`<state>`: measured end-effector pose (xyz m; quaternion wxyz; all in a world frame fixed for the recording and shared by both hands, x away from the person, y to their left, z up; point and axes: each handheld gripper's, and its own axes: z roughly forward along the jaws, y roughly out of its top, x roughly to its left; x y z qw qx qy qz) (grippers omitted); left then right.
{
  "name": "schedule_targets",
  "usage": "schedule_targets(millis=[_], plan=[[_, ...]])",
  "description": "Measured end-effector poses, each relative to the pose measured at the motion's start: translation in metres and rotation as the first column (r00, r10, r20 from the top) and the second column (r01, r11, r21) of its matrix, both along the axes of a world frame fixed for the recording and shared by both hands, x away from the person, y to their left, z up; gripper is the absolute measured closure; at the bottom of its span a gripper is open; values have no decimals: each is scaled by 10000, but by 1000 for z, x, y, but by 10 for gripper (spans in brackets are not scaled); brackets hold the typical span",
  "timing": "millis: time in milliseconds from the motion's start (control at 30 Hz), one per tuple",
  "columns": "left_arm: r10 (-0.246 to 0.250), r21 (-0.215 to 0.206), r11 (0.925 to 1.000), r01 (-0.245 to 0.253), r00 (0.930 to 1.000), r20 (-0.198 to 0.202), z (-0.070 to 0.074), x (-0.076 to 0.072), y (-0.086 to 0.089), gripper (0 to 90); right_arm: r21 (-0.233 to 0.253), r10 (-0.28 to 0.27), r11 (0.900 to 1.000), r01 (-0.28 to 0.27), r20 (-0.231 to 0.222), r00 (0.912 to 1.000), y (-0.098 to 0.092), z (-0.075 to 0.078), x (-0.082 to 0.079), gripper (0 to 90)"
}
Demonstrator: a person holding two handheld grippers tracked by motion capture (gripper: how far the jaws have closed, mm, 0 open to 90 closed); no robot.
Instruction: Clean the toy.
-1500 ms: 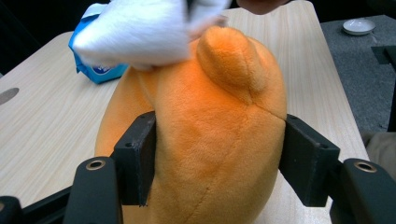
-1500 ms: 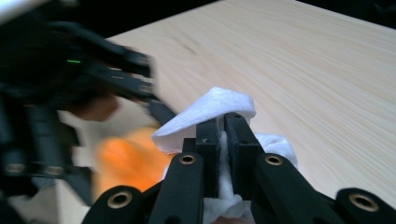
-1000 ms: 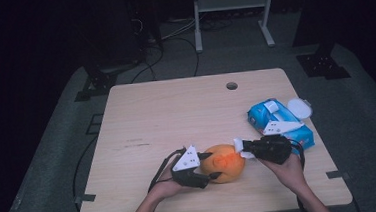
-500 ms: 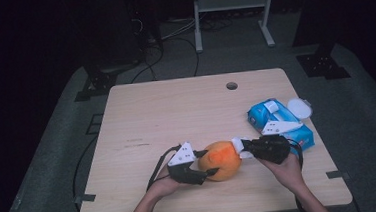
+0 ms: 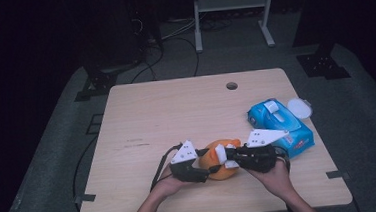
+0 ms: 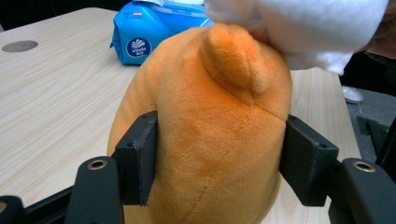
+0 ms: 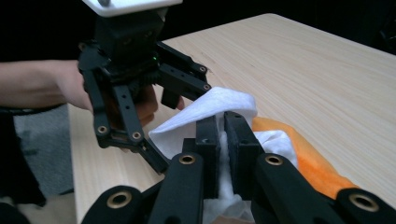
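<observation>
Left of blue tissue pack (image 5: 280, 127), orange plush toy (image 5: 219, 160) sitting at near table edge. Left gripper (image 6: 219, 163) clamping toy's sides. Right gripper (image 7: 223, 140) pinching white tissue (image 7: 205, 114), pressing onto toy top from pack side.

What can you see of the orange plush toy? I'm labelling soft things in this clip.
The orange plush toy is rounded, with short fuzzy fabric, sewn seams and a small ear-like nub on top. It sits on the wooden table near the front edge, between both hands. The left tool clamps its sides, its jaws pressing into the fabric. A white tissue pinched in the right tool lies against its top. A blue tissue pack lies behind it.
</observation>
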<state>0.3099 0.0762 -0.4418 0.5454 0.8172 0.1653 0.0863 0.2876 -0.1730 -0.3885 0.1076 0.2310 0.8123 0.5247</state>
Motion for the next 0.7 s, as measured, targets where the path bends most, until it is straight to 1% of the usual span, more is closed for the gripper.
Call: schedule_targets(millis=[67,167,233,267,300,367,400,467,533,600,633,700], plan=[[-19,10,10000,19,10000,-8,0,0,0,367,117,-87,9999,89,-166,9998,-4,-1,3,841],[-69,15,10000,69,10000,4,0,0,1,367,99,-479,9988,481,-209,9986,-12,-4,8,840],[-166,-31,9999,166,9999,-12,0,1,2,362,108,-749,9971,755,-442,9962,-19,-7,13,840],[-166,-31,9999,166,9999,-12,0,1,2,352,108,-749,9971,755,-442,9962,-19,-7,13,840],[-317,-44,9995,317,9995,76,0,2,3,326,83,-865,9962,872,-611,9944,-25,-11,16,840],[-435,-163,9989,437,9990,86,1,4,5,251,81,-914,9957,923,-789,9927,-28,-13,18,840],[-425,-231,9988,425,9991,27,2,5,6,213,23,-975,9952,979,-728,9926,-29,-14,18,839],[-401,-274,9988,397,9991,-148,-1,10,9,154,2,-1043,9945,1046,-748,9917,-31,-14,18,839],[-404,-128,9991,400,9987,-318,-6,13,8,125,49,-1050,9944,1057,-783,9914,-32,-14,18,840],[-498,-134,9987,493,9981,-368,-10,12,4,130,47,-1036,9945,1043,-785,9915,-30,-14,17,840],[-507,-57,9987,506,9984,-249,-10,11,3,148,17,-1041,9945,1045,-744,9918,-29,-14,17,840],[-437,16,9990,437,9990,7,-8,9,2,231,157,-975,9950,989,-737,9925,-27,-12,15,840]])
